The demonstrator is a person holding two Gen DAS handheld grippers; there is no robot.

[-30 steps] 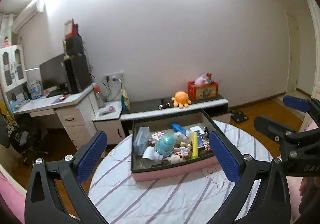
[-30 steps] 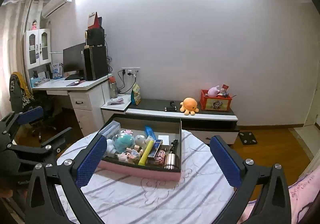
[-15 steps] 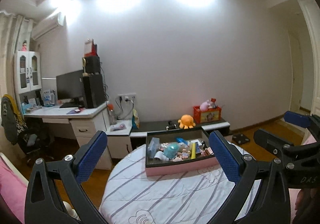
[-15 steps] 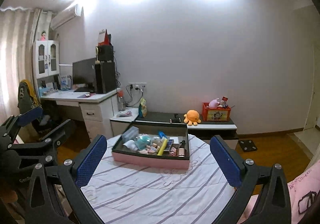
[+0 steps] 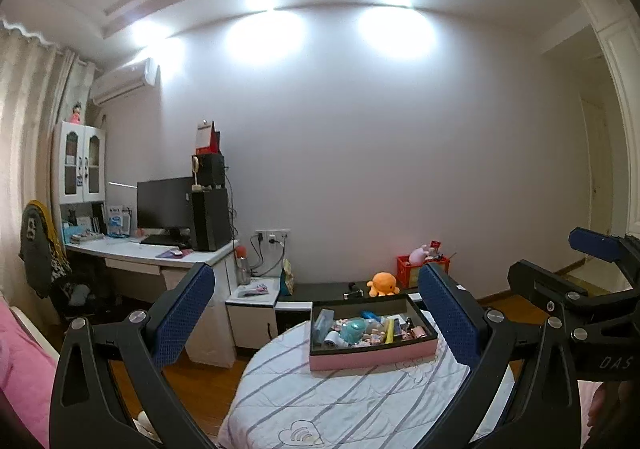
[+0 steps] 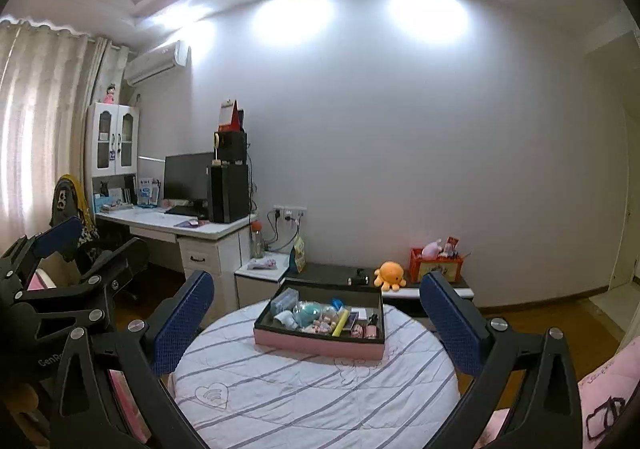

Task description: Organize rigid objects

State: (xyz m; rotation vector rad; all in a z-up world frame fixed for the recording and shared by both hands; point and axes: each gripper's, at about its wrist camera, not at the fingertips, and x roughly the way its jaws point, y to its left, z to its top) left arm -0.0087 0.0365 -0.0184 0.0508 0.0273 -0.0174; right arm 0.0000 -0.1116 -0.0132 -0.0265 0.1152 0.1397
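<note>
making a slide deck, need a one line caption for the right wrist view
Open right tool faces a pink-sided tray of small items on a striped round table, nothing held.

The left claw (image 5: 316, 323) fills the lower part of its own view, its two black arms rising from the bottom corners to blue-padded fingers (image 5: 184, 313) spread wide apart, with nothing between them. At the right edge of that view the right claw (image 5: 560, 261) shows side-on, one blue pad up high, its dark frame below. In its own view the right claw (image 6: 316, 323) stands likewise, blue fingers (image 6: 452, 323) parted wide and empty. The left claw (image 6: 80, 249) appears at the left edge of that view, lower middle, its fingers apart.
</note>
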